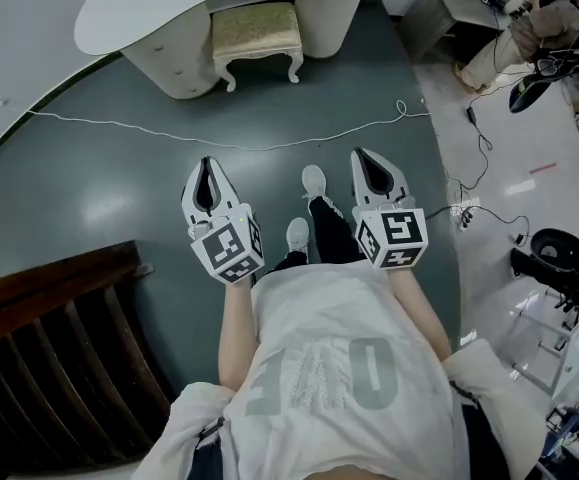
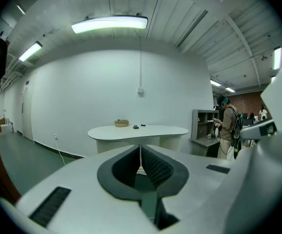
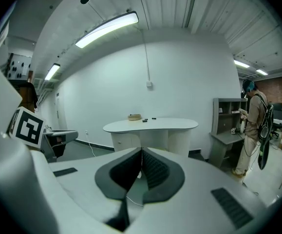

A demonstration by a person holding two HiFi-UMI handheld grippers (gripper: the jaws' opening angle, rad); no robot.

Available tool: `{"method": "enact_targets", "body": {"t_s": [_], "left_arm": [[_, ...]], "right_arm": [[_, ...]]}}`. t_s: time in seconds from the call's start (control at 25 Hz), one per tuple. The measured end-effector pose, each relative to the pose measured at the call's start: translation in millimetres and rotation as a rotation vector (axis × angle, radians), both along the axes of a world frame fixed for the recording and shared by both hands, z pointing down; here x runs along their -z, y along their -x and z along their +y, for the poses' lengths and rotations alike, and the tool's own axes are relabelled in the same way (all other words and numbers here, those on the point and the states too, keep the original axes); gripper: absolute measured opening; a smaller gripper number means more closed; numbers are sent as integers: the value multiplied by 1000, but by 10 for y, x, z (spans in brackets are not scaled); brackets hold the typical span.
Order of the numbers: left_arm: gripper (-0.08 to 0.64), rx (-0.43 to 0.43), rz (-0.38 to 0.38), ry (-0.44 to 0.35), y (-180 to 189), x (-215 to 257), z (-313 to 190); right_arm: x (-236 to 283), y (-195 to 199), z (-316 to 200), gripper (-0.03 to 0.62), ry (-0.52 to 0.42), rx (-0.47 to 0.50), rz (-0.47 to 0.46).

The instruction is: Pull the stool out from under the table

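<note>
Left gripper and right gripper are side by side over the dark floor. Jaws pressed together on both, nothing between them. Shoes sit between the two. Further out, a thin cable runs across the floor. Beyond it, the stool sits tucked under the white table, between its two pedestals, well apart from both grippers.
</note>
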State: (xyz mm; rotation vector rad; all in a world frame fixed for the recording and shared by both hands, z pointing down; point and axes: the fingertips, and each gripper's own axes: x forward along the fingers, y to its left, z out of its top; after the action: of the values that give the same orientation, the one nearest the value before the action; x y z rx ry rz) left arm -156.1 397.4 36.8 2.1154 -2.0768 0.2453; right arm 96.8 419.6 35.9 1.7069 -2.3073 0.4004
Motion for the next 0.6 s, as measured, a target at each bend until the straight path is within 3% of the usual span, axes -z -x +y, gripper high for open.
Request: {"method": "enact_targets", "body": {"t_s": [0.32,0.6], "left_arm": [[35,-36,-62,-15,-146,73,-566],[35,-20,-87,-52,-215,241,-1492]], "right_arm": [[-49,-79,-732,29,-41,1,-28],[12,-144,-1746,30,-72,5,-50]]}}
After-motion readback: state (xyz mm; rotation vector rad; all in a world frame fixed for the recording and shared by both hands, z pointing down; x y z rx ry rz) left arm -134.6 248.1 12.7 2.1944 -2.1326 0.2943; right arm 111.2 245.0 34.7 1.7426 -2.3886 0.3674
